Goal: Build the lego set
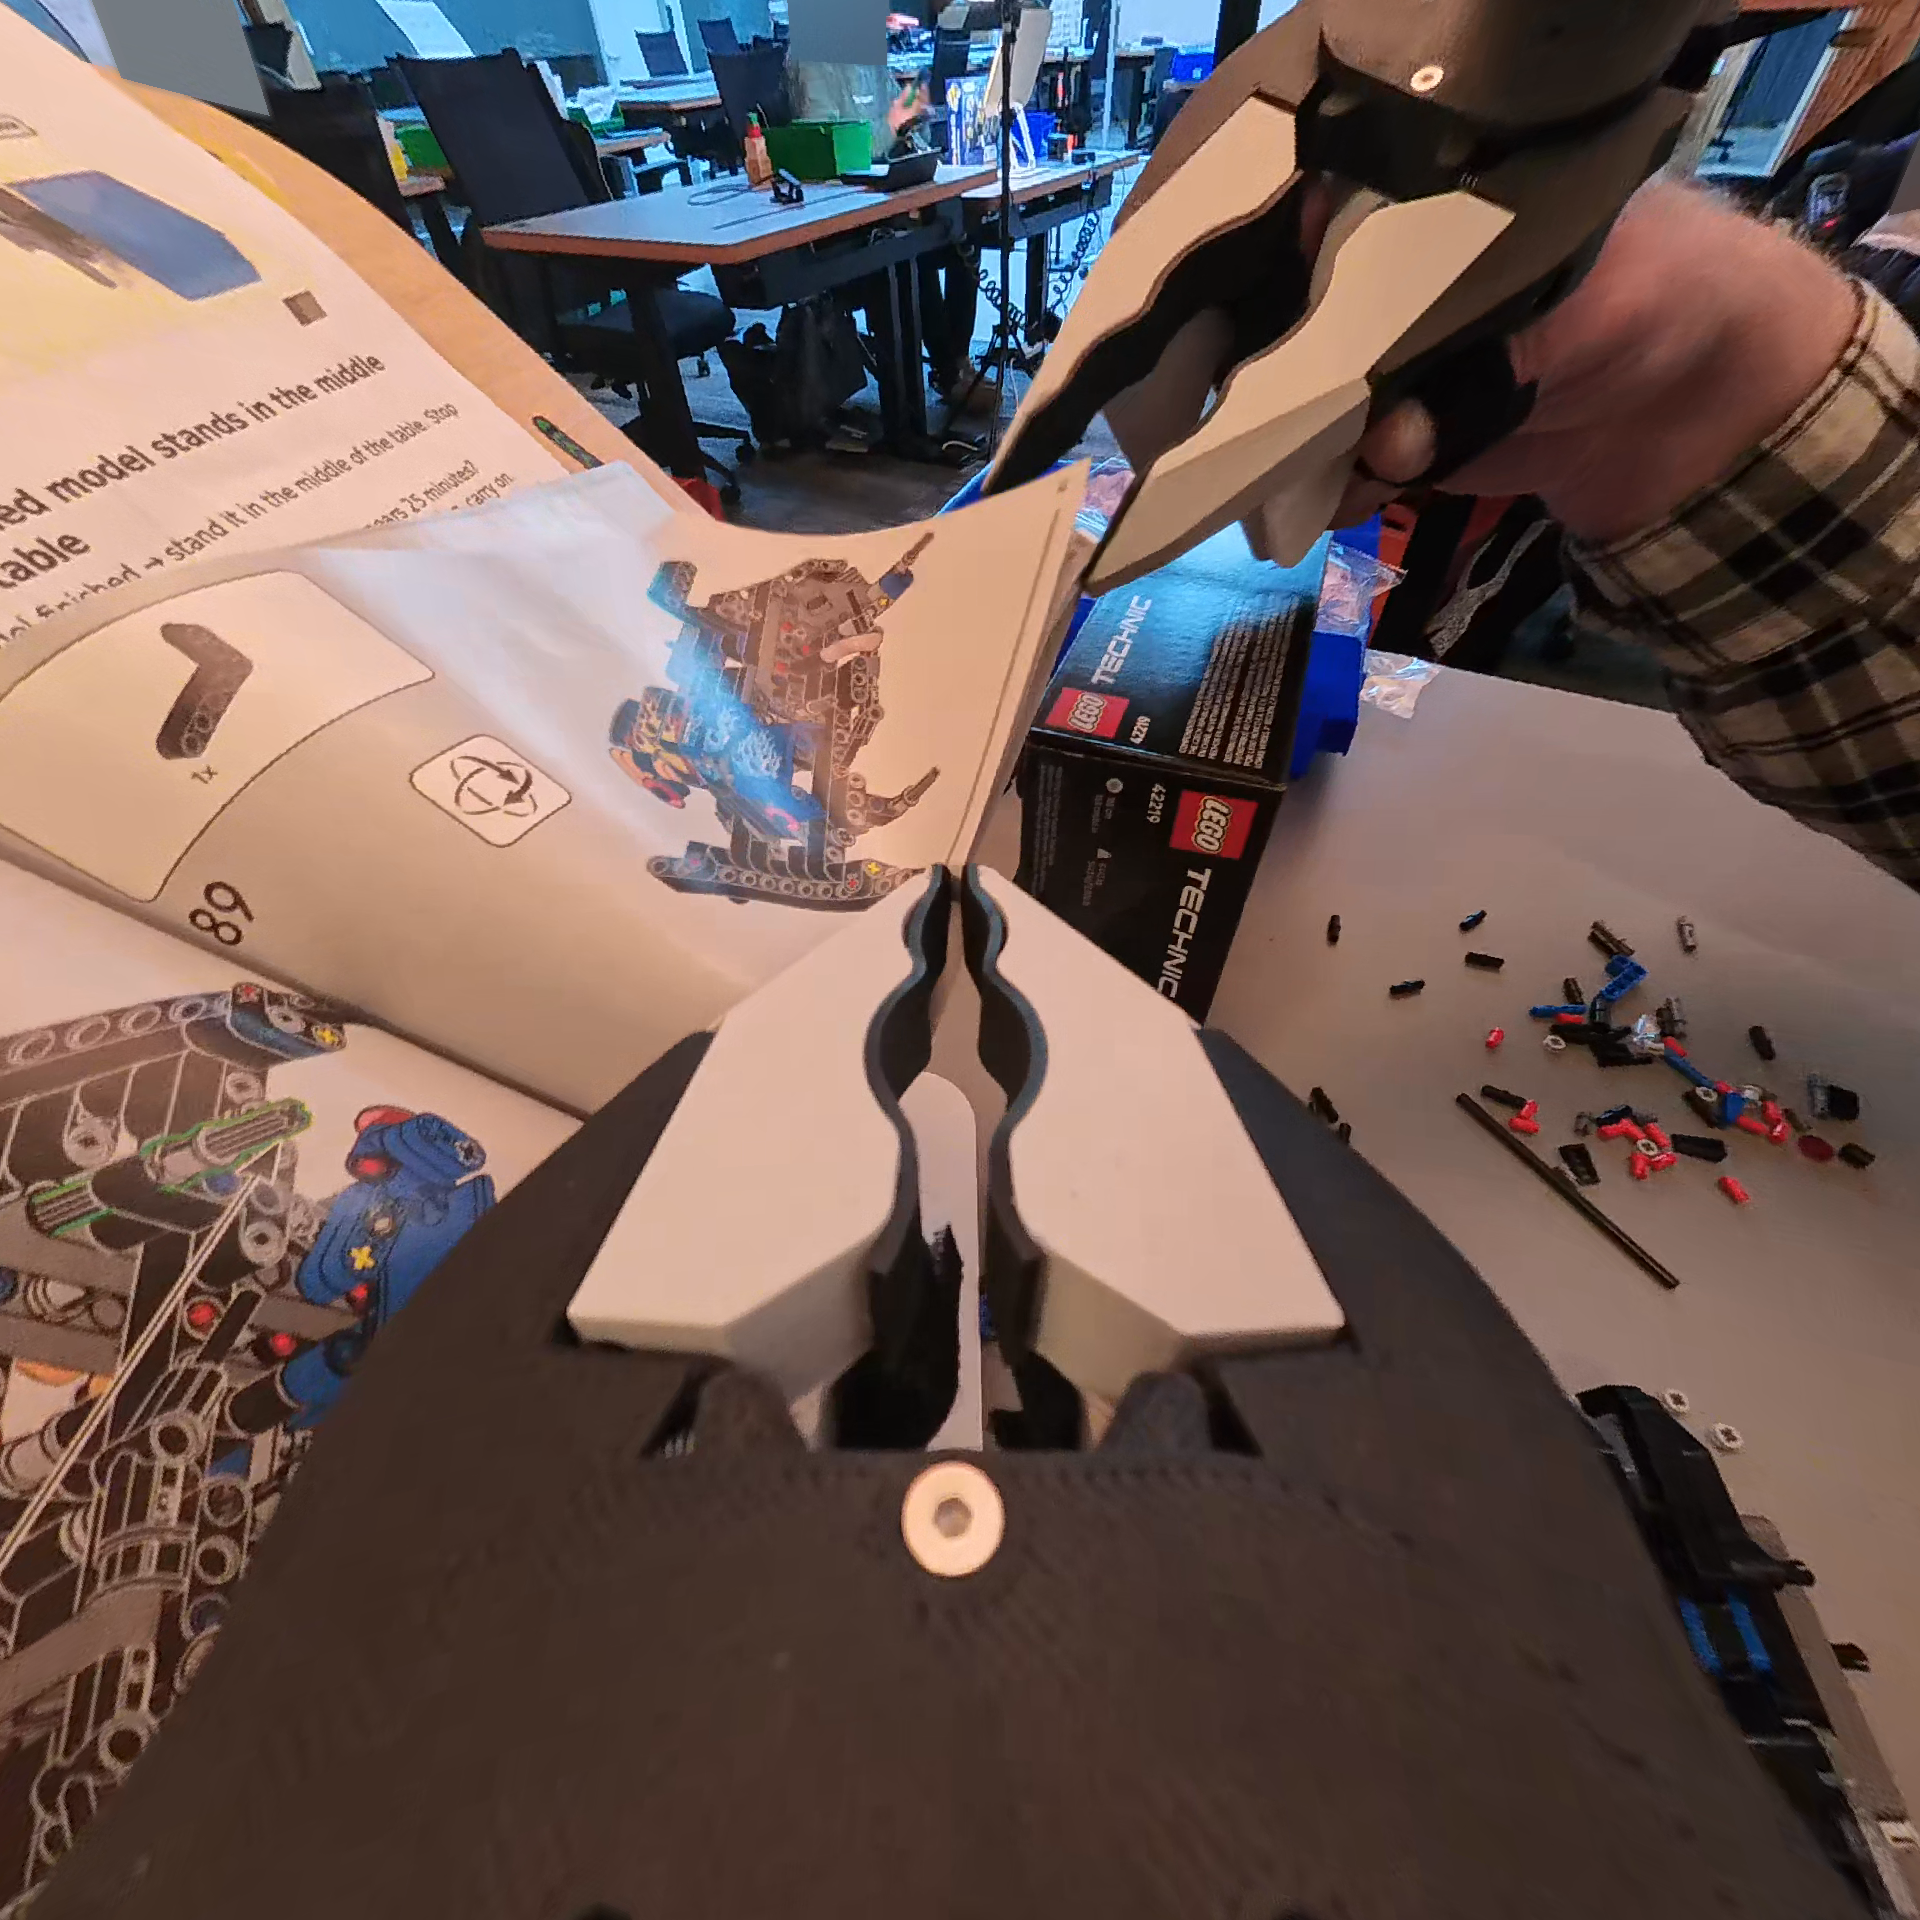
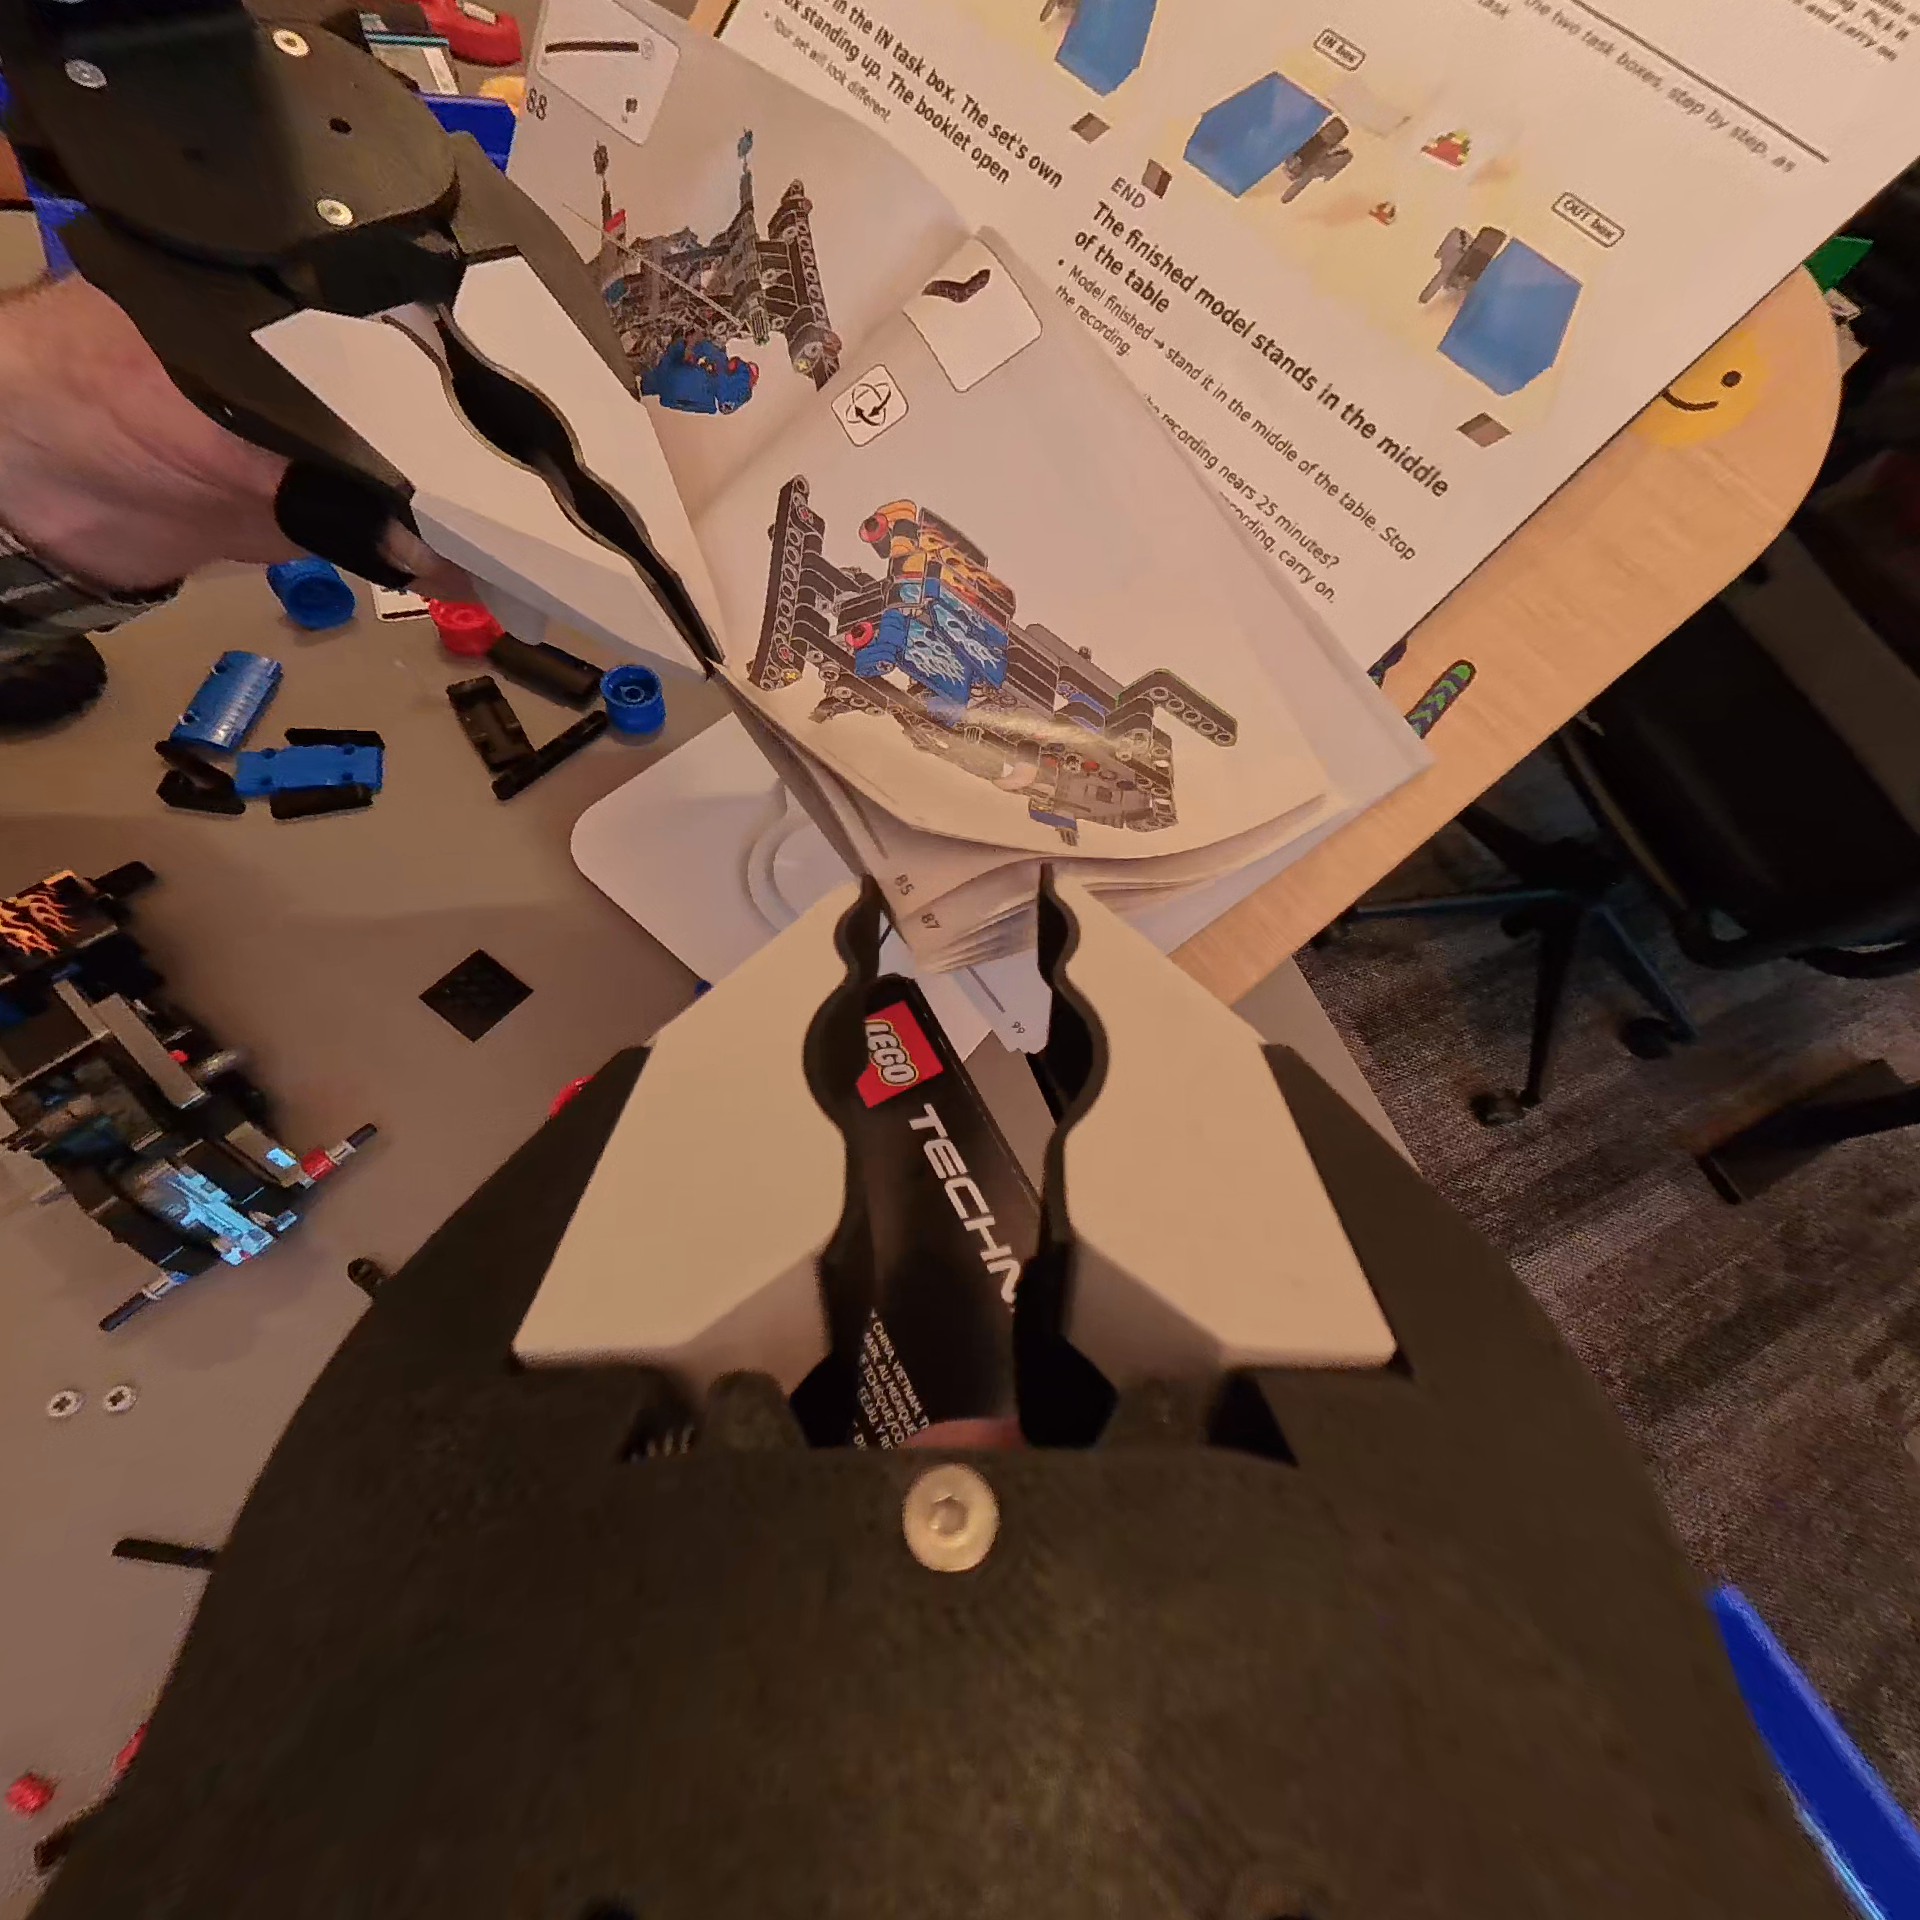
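Observation:
The set's instruction booklet [image 1: 520, 675] lies open and propped up, showing pictures of a black and blue model. My left gripper [image 1: 954, 883] is shut on one page of it near the lower edge, and it also shows in the right wrist view [image 2: 707, 660]. My right gripper [image 2: 954, 899] is open, its fingertips on either side of the booklet's [image 2: 1039, 623] page edges, above the black set box [image 2: 925, 1143]. It shows at the page's top corner in the left wrist view [image 1: 1044, 530]. A partly built black and blue model [image 2: 135, 1091] stands on the table.
Loose black, blue and red parts [image 1: 1662, 1081] are scattered on the grey table, and more of them [image 2: 312, 748] show in the right wrist view. The black box [image 1: 1164, 727] stands behind the booklet. A large printed sheet [image 2: 1351, 260] leans on a wooden board [image 2: 1558, 623]. Desks and chairs lie beyond. My right fingertips sit around 9 centimetres from my left ones.

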Motion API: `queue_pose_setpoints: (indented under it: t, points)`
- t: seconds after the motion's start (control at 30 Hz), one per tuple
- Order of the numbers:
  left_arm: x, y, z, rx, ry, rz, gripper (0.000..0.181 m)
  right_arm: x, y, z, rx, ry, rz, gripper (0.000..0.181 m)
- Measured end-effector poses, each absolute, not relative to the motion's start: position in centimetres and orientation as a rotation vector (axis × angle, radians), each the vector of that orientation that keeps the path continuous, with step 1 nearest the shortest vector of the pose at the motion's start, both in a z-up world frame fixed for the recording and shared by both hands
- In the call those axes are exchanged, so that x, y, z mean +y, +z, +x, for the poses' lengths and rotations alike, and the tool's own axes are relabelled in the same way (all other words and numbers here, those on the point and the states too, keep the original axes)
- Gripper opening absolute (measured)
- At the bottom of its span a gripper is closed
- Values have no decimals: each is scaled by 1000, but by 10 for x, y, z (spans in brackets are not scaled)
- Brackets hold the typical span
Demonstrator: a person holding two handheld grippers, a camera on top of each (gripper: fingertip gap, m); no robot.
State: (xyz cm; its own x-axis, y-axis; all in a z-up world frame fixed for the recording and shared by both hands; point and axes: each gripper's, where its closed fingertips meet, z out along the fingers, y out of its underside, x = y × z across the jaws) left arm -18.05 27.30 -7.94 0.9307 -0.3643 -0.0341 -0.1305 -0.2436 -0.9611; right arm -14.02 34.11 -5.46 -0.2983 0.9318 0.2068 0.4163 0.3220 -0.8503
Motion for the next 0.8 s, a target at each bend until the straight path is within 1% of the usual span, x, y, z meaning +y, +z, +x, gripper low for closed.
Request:
queue_pose_setpoints:
  t: [0.07, 0.27, 0.43, 0.6, 0.77, 0.8]
  points:
    - [273, -79, -180, 367, -234, -1818, 0, 338, -54, -141, -1869, 898, -1169, 21]
    - [272, -77, -181, 357, -254, -1808, 0, 336, -62, -143, -1901, 802, -1147, 25]
    - [272, -78, -180, 357, -262, -1810, 0, 339, -60, -141, -1888, 792, -1157, 24]
    - [272, -78, -180, 358, -268, -1810, 0, 337, -45, -135, -1838, 814, -1137, 33]
    - [272, -77, -180, 352, -283, -1803, 0, 334, -45, -143, -1834, 765, -1084, 29]
    - [272, -77, -179, 354, -280, -1805, 0, 335, -48, -146, -1834, 734, -1073, 25]
